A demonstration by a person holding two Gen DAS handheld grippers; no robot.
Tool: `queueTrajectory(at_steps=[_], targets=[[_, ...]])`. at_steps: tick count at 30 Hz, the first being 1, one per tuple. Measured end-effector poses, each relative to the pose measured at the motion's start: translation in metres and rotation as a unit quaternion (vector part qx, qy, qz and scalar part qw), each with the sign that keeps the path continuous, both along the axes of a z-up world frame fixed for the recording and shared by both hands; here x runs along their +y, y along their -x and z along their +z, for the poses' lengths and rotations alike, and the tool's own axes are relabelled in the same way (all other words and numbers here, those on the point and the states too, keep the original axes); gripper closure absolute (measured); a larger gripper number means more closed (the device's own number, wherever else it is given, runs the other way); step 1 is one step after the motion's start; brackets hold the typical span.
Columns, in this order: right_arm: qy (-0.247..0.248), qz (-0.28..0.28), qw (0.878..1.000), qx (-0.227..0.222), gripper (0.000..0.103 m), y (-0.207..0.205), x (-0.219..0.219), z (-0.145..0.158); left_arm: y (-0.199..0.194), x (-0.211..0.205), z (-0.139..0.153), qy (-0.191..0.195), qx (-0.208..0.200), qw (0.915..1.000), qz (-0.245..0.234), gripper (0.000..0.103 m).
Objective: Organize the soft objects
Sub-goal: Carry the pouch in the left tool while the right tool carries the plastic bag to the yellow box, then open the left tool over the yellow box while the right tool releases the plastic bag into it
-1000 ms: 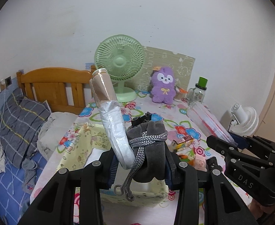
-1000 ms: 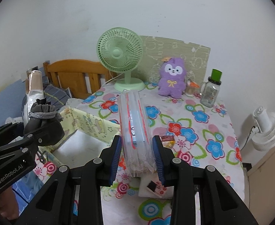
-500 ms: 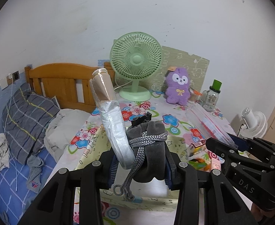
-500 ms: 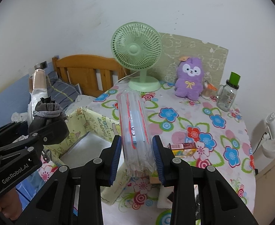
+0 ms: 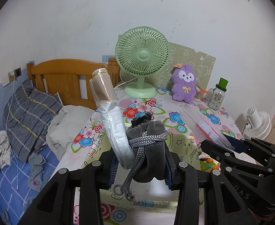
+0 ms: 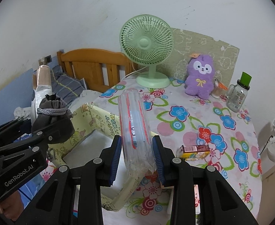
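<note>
Left gripper [image 5: 140, 166]: at the bottom centre of the left wrist view; its jaws are clamped on a dark grey velvet pouch tied with a grey braided cord [image 5: 149, 150] and on a rolled white plastic bundle with a beige top [image 5: 110, 116] that stands up beside the pouch.
Right gripper [image 6: 137, 159]: at the bottom centre of the right wrist view; its jaws are pressed on a roll of clear plastic bags with red lines [image 6: 135, 127].
Storage box: a pale yellow fabric box with cartoon print [image 6: 100, 118] is just under and behind both grippers, in the lower middle; the white floor that I can see holds nothing.
Progress: I judge the task is in its early or middle part; three soft things are carried, none is placed yet.
Left to do: probably lower them into the box and release; the purple plush toy [image 6: 201, 75] in the upper right, beside the green table fan [image 6: 146, 45], is maybe also to sort.
Hidden: the near part of the box is covered by the grippers; the content of the pouch is not visible; the small packet on the flowered tablecloth [image 6: 195, 149] is too small to read.
</note>
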State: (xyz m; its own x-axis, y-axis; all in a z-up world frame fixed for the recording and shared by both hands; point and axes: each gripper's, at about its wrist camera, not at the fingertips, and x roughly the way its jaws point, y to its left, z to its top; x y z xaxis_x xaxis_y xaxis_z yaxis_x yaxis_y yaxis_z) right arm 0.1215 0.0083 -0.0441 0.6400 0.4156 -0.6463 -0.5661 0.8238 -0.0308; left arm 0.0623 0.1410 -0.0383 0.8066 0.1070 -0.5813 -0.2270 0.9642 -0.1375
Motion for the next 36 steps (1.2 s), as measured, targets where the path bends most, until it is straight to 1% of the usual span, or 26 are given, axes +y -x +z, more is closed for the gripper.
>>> queueTrajectory(at_steps=[11,23,24,25,26,27,28,31,36], targets=[[0.004,0.007,1.000,0.007,0.066,-0.002,0.006,-0.005,-0.003,0.004,-0.003,0.001,0.009,0.9999,0.006,0.061],[0.011,0.016,1.000,0.013,0.066,-0.005,0.008,-0.008,-0.001,0.004,-0.003,0.000,0.007,1.0000,0.007,0.059],[0.009,0.017,1.000,0.012,0.066,-0.005,0.008,-0.008,-0.001,0.004,-0.003,0.001,0.007,1.0000,0.007,0.057],[0.007,0.016,1.000,0.010,0.061,-0.005,0.008,-0.007,-0.001,0.004,-0.002,0.004,0.007,0.9999,0.007,0.050],[0.003,0.013,1.000,0.009,0.057,-0.006,0.006,-0.006,-0.001,0.005,-0.003,0.006,0.008,0.9999,0.007,0.040],[0.000,0.011,1.000,0.008,0.046,-0.006,0.006,-0.005,-0.001,0.005,-0.003,0.009,0.011,0.9999,0.005,0.036],[-0.002,0.009,1.000,0.006,0.041,-0.005,0.004,-0.005,-0.001,0.006,-0.002,0.011,0.013,0.9999,0.004,0.031],[-0.009,0.005,1.000,0.006,0.040,-0.006,0.000,-0.001,0.003,0.007,0.001,0.010,0.005,0.9999,0.011,0.024],[-0.013,0.001,1.000,0.005,0.040,-0.005,-0.005,0.003,0.004,0.006,0.005,0.006,0.000,0.9999,0.013,0.023]])
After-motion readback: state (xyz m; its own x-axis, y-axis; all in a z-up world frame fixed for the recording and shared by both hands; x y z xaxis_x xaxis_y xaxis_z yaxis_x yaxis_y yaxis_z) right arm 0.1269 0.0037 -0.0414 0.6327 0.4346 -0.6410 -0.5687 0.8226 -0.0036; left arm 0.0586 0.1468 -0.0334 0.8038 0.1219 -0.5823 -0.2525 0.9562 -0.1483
